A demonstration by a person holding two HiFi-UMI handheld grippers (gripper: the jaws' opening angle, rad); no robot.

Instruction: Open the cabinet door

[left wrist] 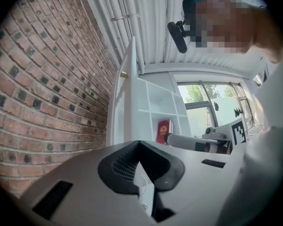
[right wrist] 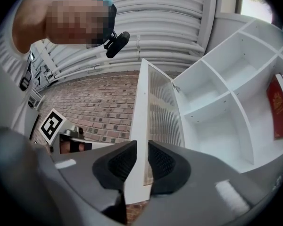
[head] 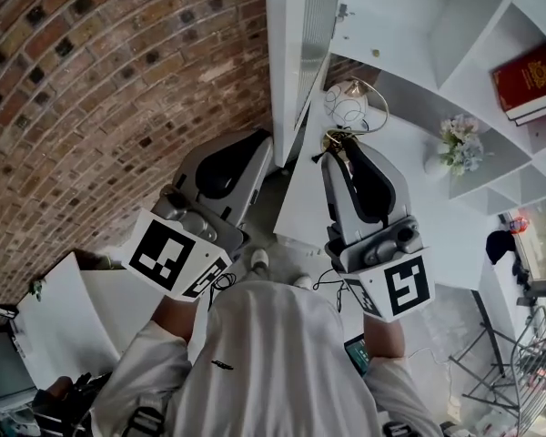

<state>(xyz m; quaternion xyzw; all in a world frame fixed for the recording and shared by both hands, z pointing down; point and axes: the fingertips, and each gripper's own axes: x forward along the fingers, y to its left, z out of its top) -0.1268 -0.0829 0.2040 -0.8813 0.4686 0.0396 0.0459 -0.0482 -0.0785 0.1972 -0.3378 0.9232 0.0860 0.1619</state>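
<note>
Here, the cabinet door [head: 280, 62] stands swung open, edge-on to the head view, between the brick wall [head: 100, 89] and the white cabinet [head: 437, 73]. White frame, ribbed glass panel. The left gripper view shows a small brass knob [left wrist: 124, 74] on the door [left wrist: 129, 91].

Right gripper [head: 339, 144]: held up just beside the door's lower end, on the cabinet side. In its own view the jaws stand a narrow gap apart [right wrist: 140, 147], and the door's white frame [right wrist: 140, 112] fills that gap from pad to pad. Cannot tell whether the pads touch the frame or it merely lies beyond them. The door's bottom corner shows low in the gap, with brick [right wrist: 104, 102] below it.

Left gripper [head: 255, 146]: on the brick-wall side of the door, near its lower end. Its own view has the jaw tips pressed together [left wrist: 137, 144], nothing between them. Beyond the tips are the door's edge and the wall [left wrist: 42, 88].

Cabinet interior [right wrist: 217, 98]: open white compartments, mostly bare. A red book [head: 528, 78] leans in one at the far right; it also shows in both gripper views [left wrist: 164, 127] [right wrist: 278, 108]. A round white ornament [head: 346, 106] sits just past the right gripper's tips, touching or not I cannot tell. A small bunch of pale flowers [head: 460, 144] stands further right.

Person's white garment [head: 273, 353] fills the lower middle of the head view.
</note>
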